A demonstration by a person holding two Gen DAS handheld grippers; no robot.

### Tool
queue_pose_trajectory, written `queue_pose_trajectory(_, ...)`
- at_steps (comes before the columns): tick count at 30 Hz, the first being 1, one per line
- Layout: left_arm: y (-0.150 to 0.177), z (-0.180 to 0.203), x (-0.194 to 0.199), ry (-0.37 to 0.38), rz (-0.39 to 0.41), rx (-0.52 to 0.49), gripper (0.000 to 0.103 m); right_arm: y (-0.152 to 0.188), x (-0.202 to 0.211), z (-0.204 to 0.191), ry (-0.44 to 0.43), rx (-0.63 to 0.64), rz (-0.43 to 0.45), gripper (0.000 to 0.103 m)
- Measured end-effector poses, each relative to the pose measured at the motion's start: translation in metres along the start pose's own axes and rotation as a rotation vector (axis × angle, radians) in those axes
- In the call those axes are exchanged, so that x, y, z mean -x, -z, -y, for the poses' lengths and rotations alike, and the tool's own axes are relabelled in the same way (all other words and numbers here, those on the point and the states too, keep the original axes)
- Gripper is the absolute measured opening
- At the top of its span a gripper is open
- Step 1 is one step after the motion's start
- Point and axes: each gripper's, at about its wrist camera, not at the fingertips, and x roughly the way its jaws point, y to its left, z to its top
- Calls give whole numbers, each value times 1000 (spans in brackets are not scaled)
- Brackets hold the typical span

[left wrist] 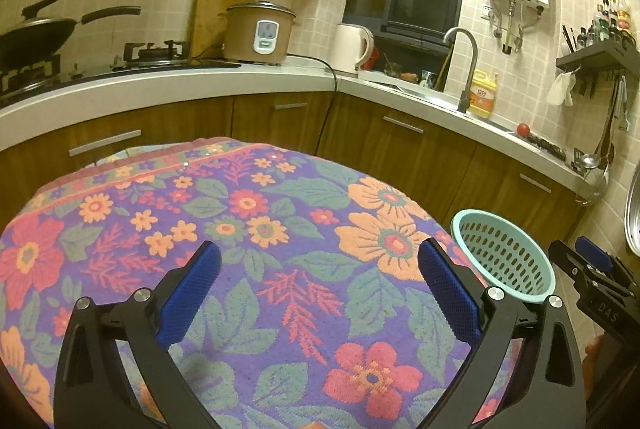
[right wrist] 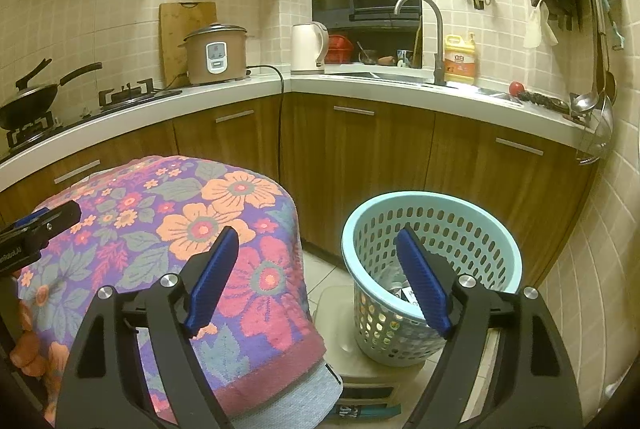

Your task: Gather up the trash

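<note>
A table covered with a flowered cloth (left wrist: 280,213) fills the left wrist view, and no loose trash shows on it. My left gripper (left wrist: 320,249) hangs above the cloth, open, with nothing between its blue pads. A teal perforated basket (right wrist: 432,199) stands to the right of the table with crumpled trash (right wrist: 394,279) in its bottom. My right gripper (right wrist: 317,233) is open and empty, over the gap between the cloth's edge (right wrist: 256,269) and the basket. The basket (left wrist: 472,219) and the right gripper (left wrist: 592,261) also show at the right of the left wrist view.
The basket rests on a pale stool (right wrist: 336,313) on the tiled floor. Behind runs an L-shaped counter (right wrist: 360,85) over wooden cabinets, with a rice cooker (right wrist: 216,55), kettle (right wrist: 306,47), tap (right wrist: 438,37), detergent bottle (right wrist: 460,59) and wok (right wrist: 28,103).
</note>
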Motion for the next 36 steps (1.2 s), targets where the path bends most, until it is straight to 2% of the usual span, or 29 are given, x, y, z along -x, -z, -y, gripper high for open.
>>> queue_pose_trajectory(28, -2, 2, 4, 26, 29, -17, 96, 0, 3, -7, -2, 9, 8, 80)
queue_pose_trajectory(36, -2, -3, 0, 50, -8, -13, 96, 1, 2, -10, -1, 10, 5, 81)
